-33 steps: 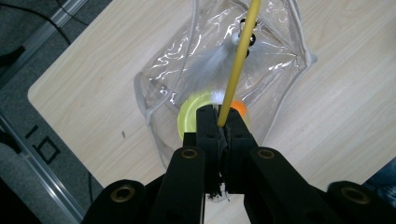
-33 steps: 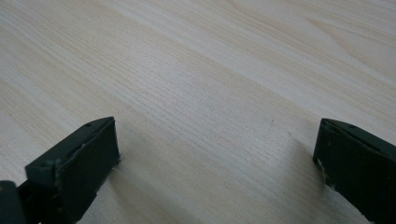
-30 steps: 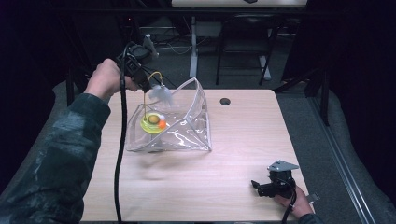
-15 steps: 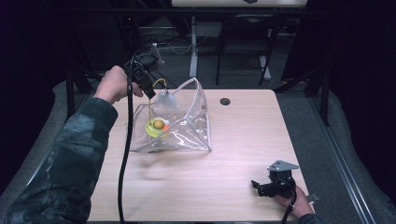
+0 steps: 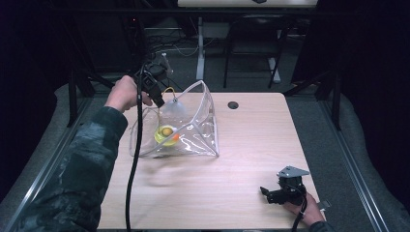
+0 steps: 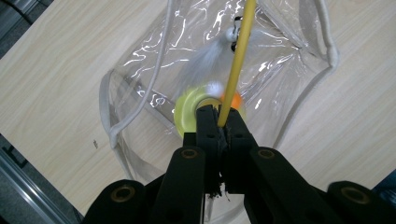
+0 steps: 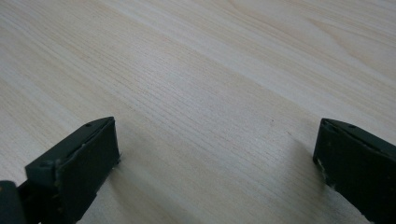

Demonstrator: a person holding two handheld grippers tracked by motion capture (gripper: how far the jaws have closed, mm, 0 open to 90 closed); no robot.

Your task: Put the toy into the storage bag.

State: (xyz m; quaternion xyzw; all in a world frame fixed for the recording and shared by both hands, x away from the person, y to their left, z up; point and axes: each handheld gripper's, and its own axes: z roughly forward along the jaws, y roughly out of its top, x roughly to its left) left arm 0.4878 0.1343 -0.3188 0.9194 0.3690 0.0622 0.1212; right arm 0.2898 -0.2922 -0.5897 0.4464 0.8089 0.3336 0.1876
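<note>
My left gripper (image 5: 160, 100) (image 6: 222, 117) is shut on a thin yellow stick (image 6: 238, 60), held over the open top of a clear plastic bag (image 5: 196, 133) (image 6: 140, 70) at the table's far left. A white feather tuft (image 5: 173, 108) (image 6: 205, 53) hangs from the stick's end at the bag's mouth, blurred. Inside the bag lie a yellow ring (image 5: 164, 131) (image 6: 187, 105) and an orange ball (image 5: 175, 137) (image 6: 236, 99). My right gripper (image 5: 265, 192) (image 7: 217, 158) rests open near the front right edge, with bare wood between its jaws.
The bag stands on a light wooden table (image 5: 251, 145) with a black round grommet (image 5: 233, 105) near its far edge. The left gripper's black cable (image 5: 133, 179) trails down across the table's left side. Metal legs and dark floor lie beyond.
The left gripper has come down and to the right with the stick, and the feather tuft now hangs lower at the bag's mouth. The right gripper has stayed put.
</note>
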